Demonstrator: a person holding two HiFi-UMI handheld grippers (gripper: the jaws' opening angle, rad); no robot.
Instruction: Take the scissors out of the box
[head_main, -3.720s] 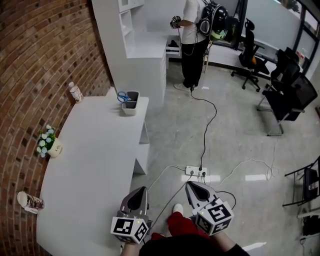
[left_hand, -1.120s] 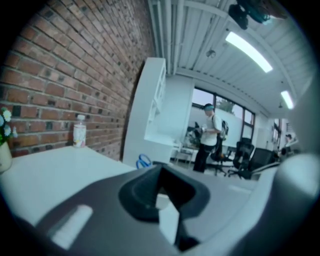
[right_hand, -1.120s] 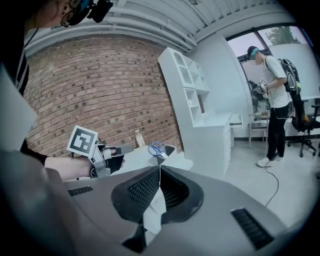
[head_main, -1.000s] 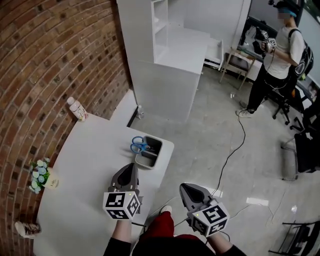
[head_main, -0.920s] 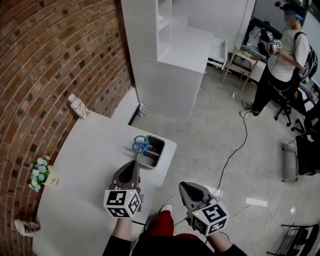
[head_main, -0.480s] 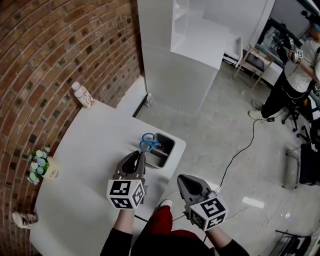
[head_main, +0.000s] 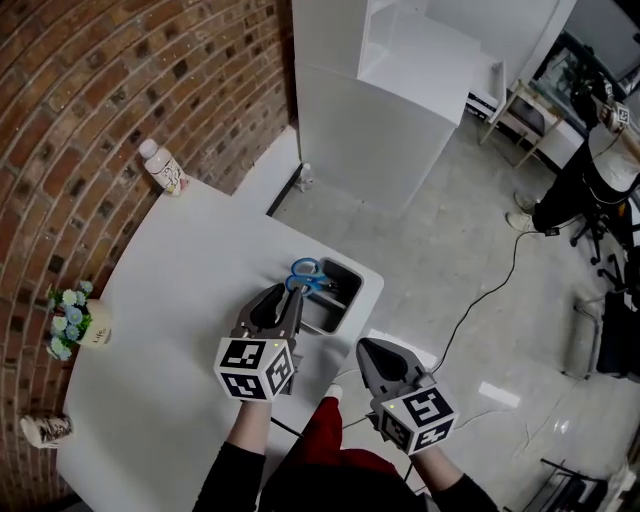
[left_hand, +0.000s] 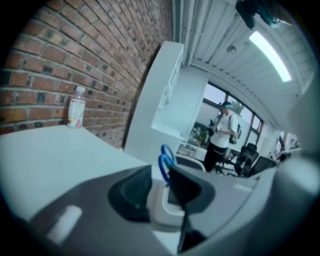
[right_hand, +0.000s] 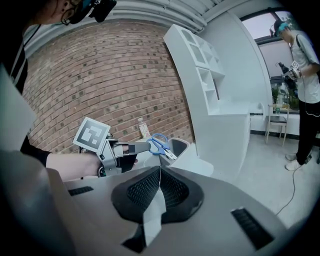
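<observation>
The left gripper (head_main: 284, 298) has its jaws slightly apart, tips just beside the blue-handled scissors (head_main: 305, 271), which stand in the grey rectangular box (head_main: 322, 324) at the corner of the white table (head_main: 170, 300). The right gripper (head_main: 373, 350), jaws pressed together, hangs beyond the table edge.

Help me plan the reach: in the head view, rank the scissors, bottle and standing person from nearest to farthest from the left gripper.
1. Scissors, just ahead of the left gripper's tips, at the box.
2. Bottle, at the table's far left edge.
3. Person, across the floor at far right.
</observation>
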